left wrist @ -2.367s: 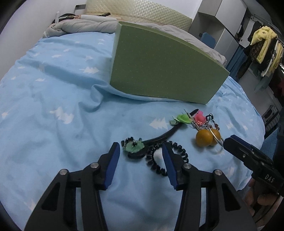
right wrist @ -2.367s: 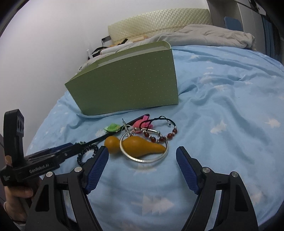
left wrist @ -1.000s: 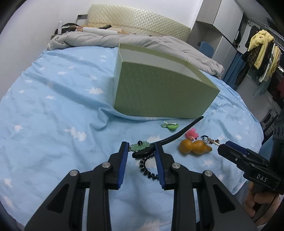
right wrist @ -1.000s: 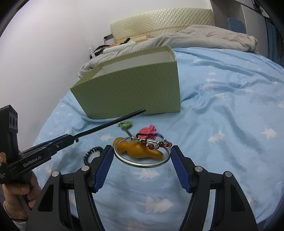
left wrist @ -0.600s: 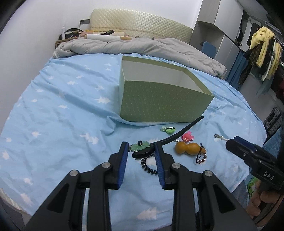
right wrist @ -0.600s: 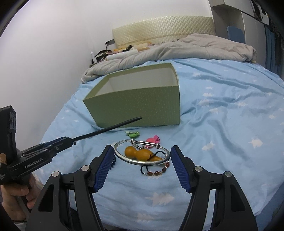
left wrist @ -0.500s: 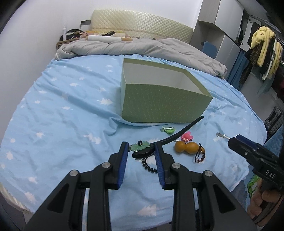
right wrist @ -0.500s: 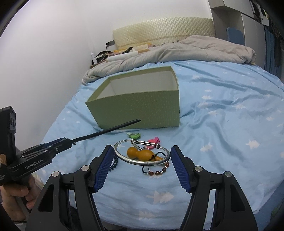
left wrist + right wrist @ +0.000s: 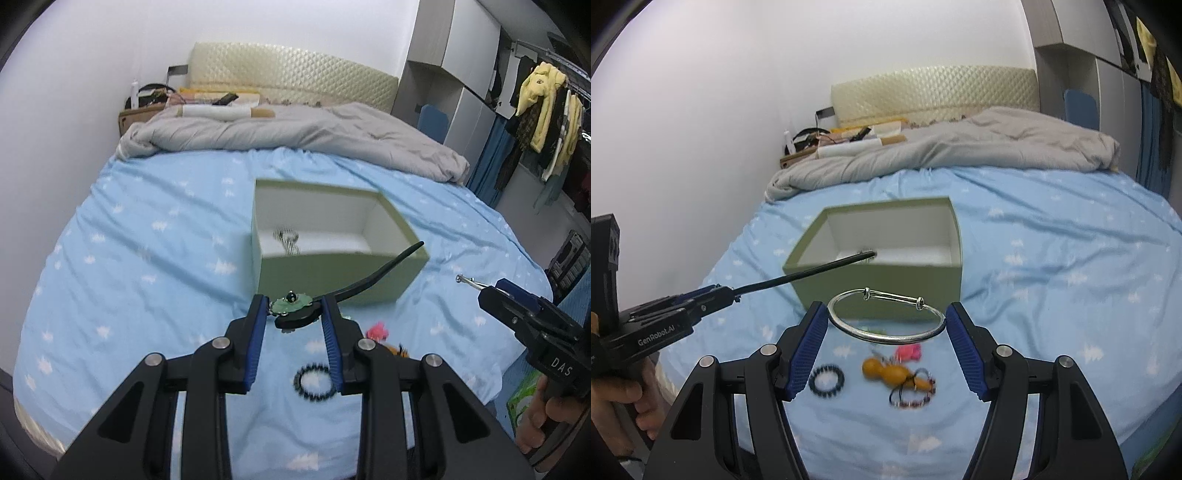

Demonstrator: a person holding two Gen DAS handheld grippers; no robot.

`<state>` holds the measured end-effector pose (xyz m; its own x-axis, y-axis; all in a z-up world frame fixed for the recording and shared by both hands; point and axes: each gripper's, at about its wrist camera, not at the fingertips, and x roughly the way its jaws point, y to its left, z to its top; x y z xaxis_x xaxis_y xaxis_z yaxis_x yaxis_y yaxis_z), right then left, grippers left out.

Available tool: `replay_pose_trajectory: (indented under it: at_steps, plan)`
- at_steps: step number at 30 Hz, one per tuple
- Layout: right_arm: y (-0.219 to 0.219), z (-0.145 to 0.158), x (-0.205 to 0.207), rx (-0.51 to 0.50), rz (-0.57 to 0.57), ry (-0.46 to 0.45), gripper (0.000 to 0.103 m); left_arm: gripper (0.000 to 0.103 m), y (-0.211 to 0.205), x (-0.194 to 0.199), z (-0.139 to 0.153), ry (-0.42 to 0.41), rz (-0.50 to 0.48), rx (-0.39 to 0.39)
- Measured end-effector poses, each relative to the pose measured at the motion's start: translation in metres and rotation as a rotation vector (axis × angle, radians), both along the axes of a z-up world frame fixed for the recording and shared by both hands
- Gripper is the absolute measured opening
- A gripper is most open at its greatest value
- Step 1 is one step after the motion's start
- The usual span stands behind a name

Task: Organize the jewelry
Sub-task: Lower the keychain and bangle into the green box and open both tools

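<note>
My left gripper [image 9: 293, 315] is shut on a black hair stick with a green flower head [image 9: 291, 301]; its long tip reaches over the near edge of the green box [image 9: 332, 269]. My right gripper [image 9: 886, 319] is shut on a silver bangle [image 9: 886, 334], held high in front of the box [image 9: 882, 291]. A small silver piece [image 9: 286, 236] lies inside the box. On the blue sheet below lie a black bead bracelet [image 9: 826, 380], an orange gourd charm [image 9: 886, 369], a red bead bracelet [image 9: 912, 397] and a pink piece [image 9: 908, 350].
The box stands mid-bed on the blue star-print sheet [image 9: 147, 258]. A grey duvet [image 9: 295, 133] is bunched at the headboard. Clothes [image 9: 543, 96] hang at the right beside cabinets. The bed edge runs close below both grippers.
Both grippers have risen well above the bed with their items and now look down into the open box. The gourd charm and bead bracelets stayed on the sheet.
</note>
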<state>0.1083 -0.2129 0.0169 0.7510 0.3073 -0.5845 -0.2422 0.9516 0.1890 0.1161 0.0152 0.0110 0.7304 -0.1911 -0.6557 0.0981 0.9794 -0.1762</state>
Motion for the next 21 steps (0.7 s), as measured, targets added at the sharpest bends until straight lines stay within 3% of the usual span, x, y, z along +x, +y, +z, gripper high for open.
replay_pose_trajectory:
  at_steps: [7,11,21]
  plan:
    - [0.001,0.029,0.038,-0.009,-0.003,-0.042,0.064,0.031,0.006,0.035,0.026,-0.016,-0.003,0.006]
    - [-0.004,0.030,0.070,0.017,-0.014,0.005,0.064,0.031,0.004,0.052,0.040,-0.010,-0.009,0.006]
    - [0.001,0.008,0.125,-0.014,0.008,0.074,0.064,0.031,-0.011,0.103,0.013,0.084,-0.034,0.024]
